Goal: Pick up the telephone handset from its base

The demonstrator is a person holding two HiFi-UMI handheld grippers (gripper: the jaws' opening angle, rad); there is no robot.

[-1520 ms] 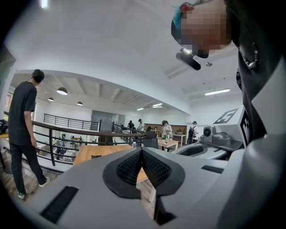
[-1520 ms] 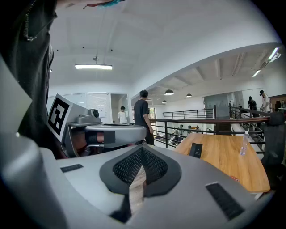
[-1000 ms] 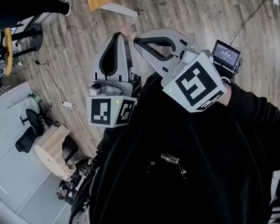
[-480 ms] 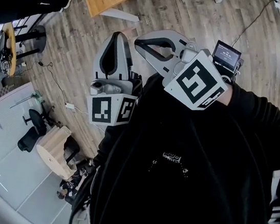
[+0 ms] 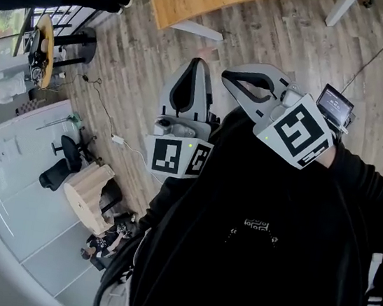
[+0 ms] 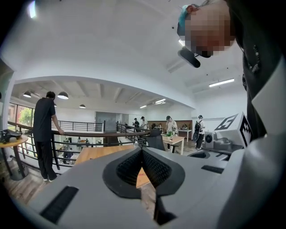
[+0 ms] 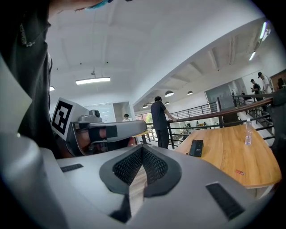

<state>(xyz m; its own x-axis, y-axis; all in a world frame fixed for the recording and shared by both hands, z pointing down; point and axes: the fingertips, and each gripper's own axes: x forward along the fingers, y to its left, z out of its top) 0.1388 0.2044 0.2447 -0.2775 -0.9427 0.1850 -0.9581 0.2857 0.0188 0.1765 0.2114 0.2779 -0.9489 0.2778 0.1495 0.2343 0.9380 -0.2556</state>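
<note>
Left gripper (image 6: 142, 151): jaws pressed together, nothing held. Right gripper (image 7: 142, 147): jaws pressed together, nothing held. Wooden desk (image 7: 232, 154), well apart, is topped by a dark flat object (image 7: 195, 147)

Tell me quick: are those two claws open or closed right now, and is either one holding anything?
Left claw: closed, holding nothing.
Right claw: closed, holding nothing.
</note>
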